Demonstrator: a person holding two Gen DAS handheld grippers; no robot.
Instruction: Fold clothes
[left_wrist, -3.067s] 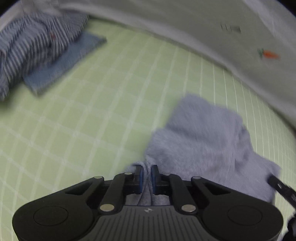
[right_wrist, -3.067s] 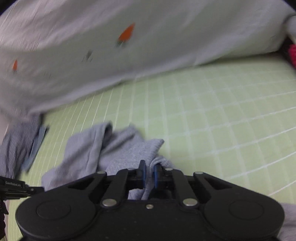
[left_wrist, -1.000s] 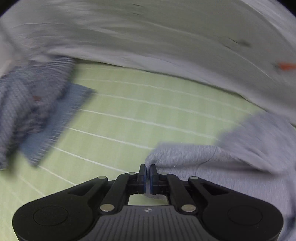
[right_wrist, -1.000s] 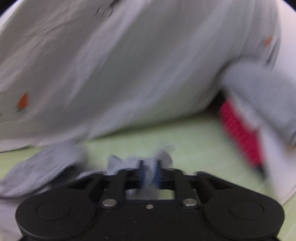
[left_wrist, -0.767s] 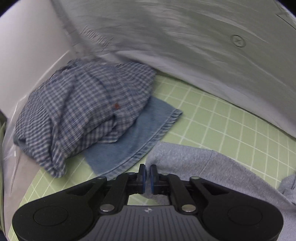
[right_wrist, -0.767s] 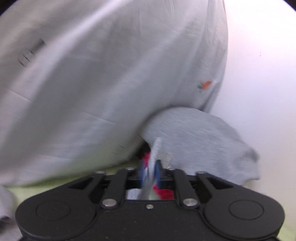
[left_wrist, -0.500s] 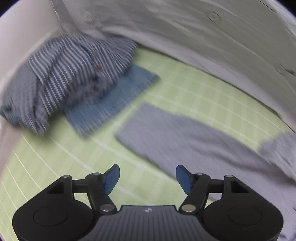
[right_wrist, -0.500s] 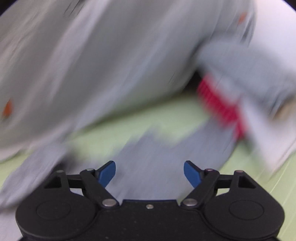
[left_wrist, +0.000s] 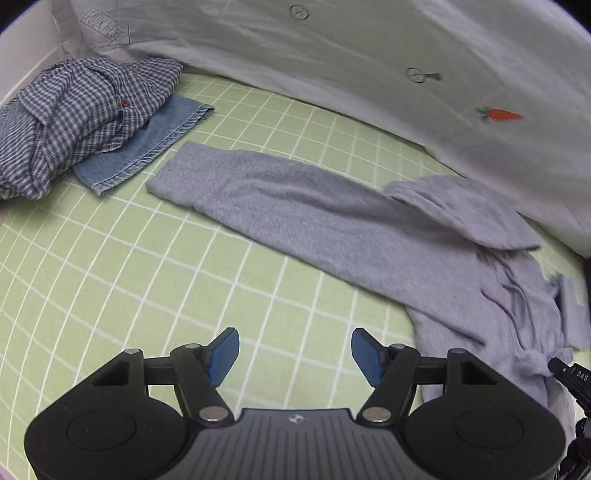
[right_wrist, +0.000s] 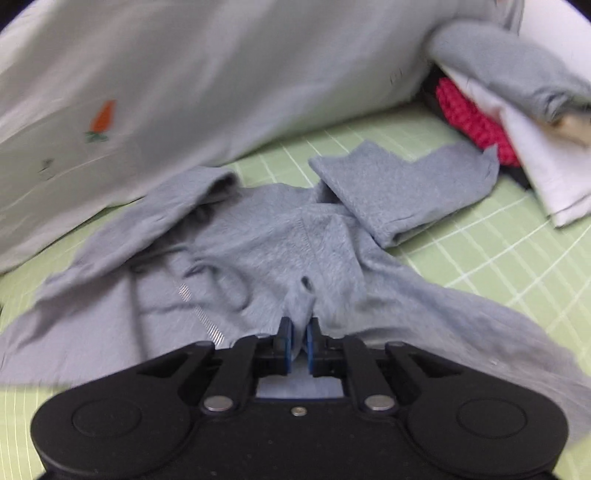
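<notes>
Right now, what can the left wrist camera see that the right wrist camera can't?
Only the left wrist view shows the crumpled blue checked shirt lying on a folded blue denim cloth, and the open left gripper holding nothing. Only the right wrist view shows a red knitted item, a white folded cloth, and the right gripper shut on fabric. Both show the grey long-sleeved garment, the green checked mat and the pale carrot-print sheet.

Black claw (left_wrist: 295, 352), blue pads (left_wrist: 221, 354)
</notes>
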